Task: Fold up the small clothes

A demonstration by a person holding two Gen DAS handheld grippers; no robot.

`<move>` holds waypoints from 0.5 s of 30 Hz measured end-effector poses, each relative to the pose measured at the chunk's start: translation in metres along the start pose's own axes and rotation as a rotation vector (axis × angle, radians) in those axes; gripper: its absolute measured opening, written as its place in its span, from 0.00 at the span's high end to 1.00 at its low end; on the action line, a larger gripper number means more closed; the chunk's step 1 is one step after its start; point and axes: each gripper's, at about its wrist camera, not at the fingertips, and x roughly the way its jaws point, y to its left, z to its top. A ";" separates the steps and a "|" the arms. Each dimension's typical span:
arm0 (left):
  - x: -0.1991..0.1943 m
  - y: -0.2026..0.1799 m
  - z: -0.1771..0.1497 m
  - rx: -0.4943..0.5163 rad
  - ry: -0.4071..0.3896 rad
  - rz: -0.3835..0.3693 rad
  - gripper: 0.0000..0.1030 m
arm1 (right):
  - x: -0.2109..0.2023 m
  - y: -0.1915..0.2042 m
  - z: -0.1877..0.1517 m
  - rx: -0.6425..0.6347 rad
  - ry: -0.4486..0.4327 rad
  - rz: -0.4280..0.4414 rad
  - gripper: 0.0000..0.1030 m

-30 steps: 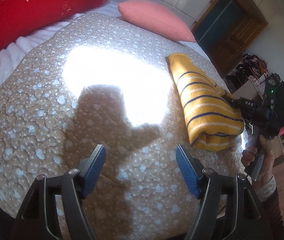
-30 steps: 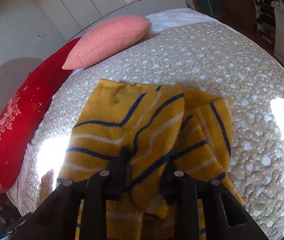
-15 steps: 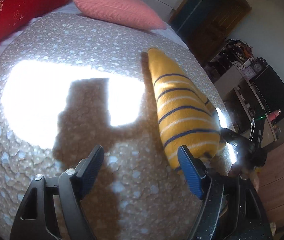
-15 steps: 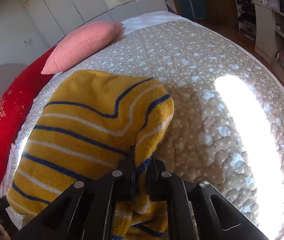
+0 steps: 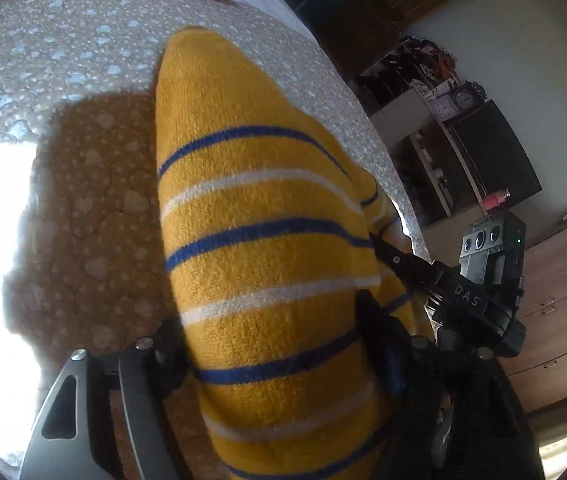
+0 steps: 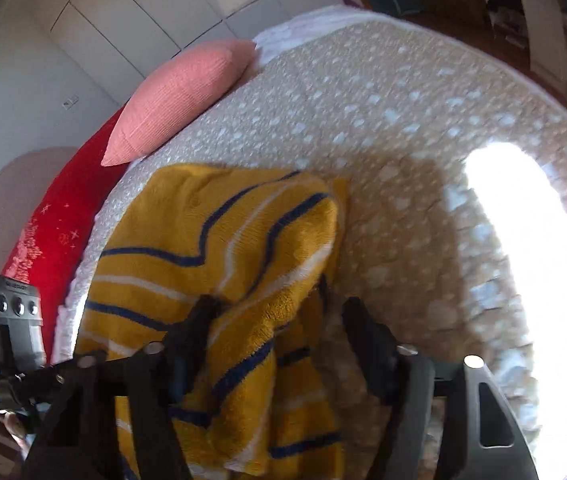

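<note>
You are closing the left hand-held gripper [image 5: 279,356] around the folded yellow striped sweater [image 5: 251,216] lying on the bed [image 5: 83,52] while the right hand-held gripper [image 6: 273,330] is opening, cloth between its jaws; be squaring edges before pressing.

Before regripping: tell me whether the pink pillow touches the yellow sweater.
Apart. The right wrist view shows bare quilt between the pink pillow and the yellow sweater.
</note>
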 end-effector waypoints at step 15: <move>-0.055 0.027 -0.019 0.054 -0.101 0.386 0.23 | 0.018 0.058 -0.021 -0.142 -0.012 -0.113 0.58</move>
